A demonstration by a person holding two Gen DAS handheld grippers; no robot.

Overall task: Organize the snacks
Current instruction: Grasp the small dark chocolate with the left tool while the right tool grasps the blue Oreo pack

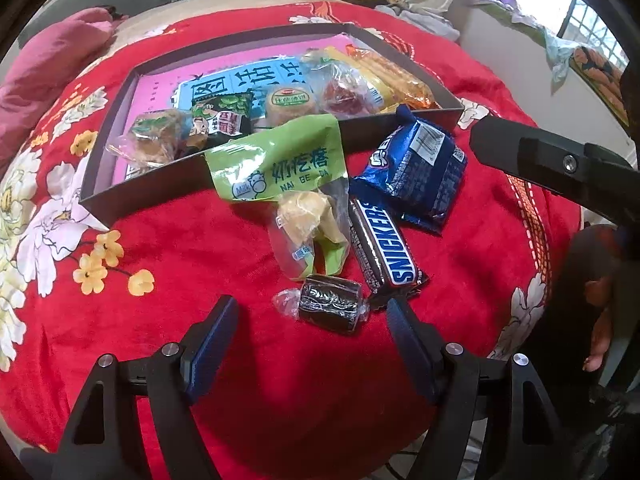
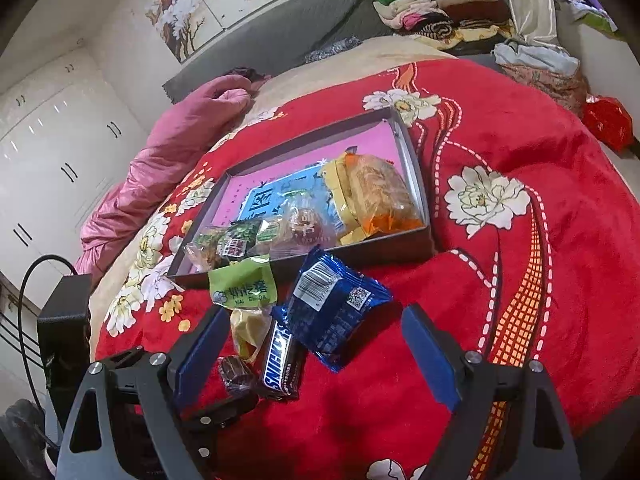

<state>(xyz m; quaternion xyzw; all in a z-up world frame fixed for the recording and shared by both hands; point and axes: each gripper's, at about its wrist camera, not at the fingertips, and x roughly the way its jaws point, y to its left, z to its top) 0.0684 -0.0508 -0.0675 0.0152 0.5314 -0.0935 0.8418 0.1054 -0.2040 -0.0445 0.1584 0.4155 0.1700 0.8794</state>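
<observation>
Left wrist view shows the left gripper [image 1: 310, 320] at the bottom of the frame with its jaws standing apart and empty, and a small dark foil-wrapped candy [image 1: 328, 302] lying on the red floral blanket [image 1: 180, 240] between its blue-padded fingertips, touching neither. Just right of that candy lies a Snickers bar [image 1: 384, 246], and above the candy a green milk-snack packet [image 1: 280, 168] leans with its top over the front wall of the shallow dark box [image 1: 160, 190]. A blue biscuit packet [image 1: 416, 172] rests at centre right, just beside the box's front right corner. Inside the box, on a pink and blue printed sheet [image 1: 160, 88], sit several wrapped snacks, among them a long yellow-orange pastry packet [image 1: 396, 76] along the right wall. The right gripper's dark finger [image 1: 540, 156] enters from the right edge of this frame. Right wrist view shows the right gripper [image 2: 312, 344] at the lower centre, jaws likewise wide and holding nothing, with the blue biscuit packet [image 2: 332, 308] and the Snickers bar [image 2: 280, 364] on the blanket between its fingers. The box [image 2: 416, 184] lies in mid-frame, and a pink quilt [image 2: 160, 168] lies bunched at the left.
</observation>
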